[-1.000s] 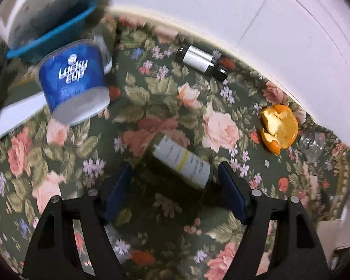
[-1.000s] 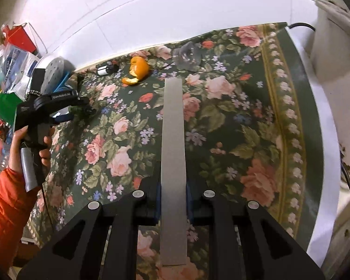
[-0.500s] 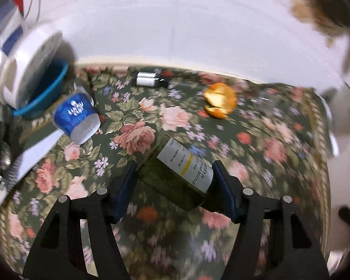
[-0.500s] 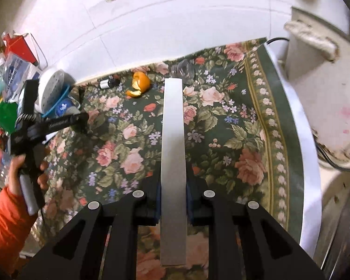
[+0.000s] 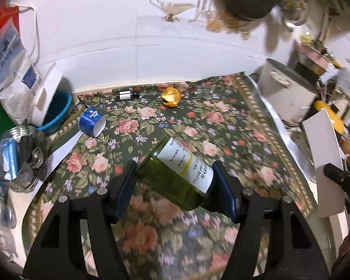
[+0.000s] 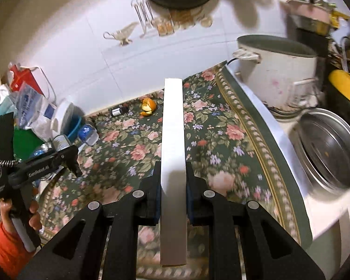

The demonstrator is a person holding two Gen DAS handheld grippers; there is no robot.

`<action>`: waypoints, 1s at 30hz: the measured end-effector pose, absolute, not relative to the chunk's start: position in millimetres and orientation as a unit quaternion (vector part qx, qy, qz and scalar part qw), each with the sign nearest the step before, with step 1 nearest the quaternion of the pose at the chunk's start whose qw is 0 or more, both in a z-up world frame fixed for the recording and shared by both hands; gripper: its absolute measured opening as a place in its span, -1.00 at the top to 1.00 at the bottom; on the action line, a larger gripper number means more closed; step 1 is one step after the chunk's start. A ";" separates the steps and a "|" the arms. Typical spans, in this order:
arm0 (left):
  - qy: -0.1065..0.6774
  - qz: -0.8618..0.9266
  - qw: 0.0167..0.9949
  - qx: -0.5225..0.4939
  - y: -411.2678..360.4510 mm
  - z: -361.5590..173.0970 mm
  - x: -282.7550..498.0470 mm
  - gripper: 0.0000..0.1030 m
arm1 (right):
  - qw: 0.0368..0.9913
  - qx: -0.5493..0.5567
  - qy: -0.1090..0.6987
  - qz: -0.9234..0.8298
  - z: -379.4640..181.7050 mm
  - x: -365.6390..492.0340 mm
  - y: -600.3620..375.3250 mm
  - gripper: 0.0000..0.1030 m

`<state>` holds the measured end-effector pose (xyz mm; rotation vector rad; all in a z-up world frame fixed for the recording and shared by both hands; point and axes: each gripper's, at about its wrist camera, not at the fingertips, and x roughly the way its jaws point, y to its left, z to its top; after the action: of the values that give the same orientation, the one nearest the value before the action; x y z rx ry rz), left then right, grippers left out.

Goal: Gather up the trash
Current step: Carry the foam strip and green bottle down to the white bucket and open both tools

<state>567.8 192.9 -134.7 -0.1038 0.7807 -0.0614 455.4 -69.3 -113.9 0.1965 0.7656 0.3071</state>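
My left gripper (image 5: 175, 184) is shut on a green bottle with a white label (image 5: 177, 175) and holds it in the air above the floral cloth (image 5: 221, 126). My right gripper (image 6: 173, 179) is shut on a flat white box (image 6: 173, 140), held edge-on above the cloth (image 6: 217, 140); the box also shows at the right of the left wrist view (image 5: 324, 158). On the cloth lie a blue cup on its side (image 5: 92, 121), an orange peel (image 5: 171, 96) and a small dark bottle (image 5: 126, 95). The left gripper shows in the right wrist view (image 6: 74, 161).
A blue bowl with a white lid (image 5: 56, 109), plastic bags (image 5: 9, 70) and a metal mesh basket (image 5: 16, 161) crowd the left. A white pot (image 6: 277, 74) and a steel basin (image 6: 329, 149) stand right of the cloth. The white tiled wall (image 5: 151, 46) is behind.
My left gripper closed on the green bottle and lifted it off the cloth, pulling back. My right gripper rose and drew back with the white box.
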 end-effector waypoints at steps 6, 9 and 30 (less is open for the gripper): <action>0.361 -0.030 0.931 -0.050 174.3 -115.2 507.0 -0.24 | 0.917 0.089 0.359 0.146 -97.9 406.6 -77.9 0.70; 0.362 -0.024 0.930 -0.058 160.7 -115.2 477.0 -0.24 | 0.918 0.085 0.354 0.154 -93.8 388.4 -83.9 0.70; 0.407 0.054 0.901 -0.142 33.9 -178.8 272.3 -0.24 | 0.890 0.020 0.376 0.258 -116.8 244.9 -166.1 0.70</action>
<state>272.3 33.9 -178.8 -0.2945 0.8427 0.1120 244.9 -166.1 -116.8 0.0409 0.7805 0.5358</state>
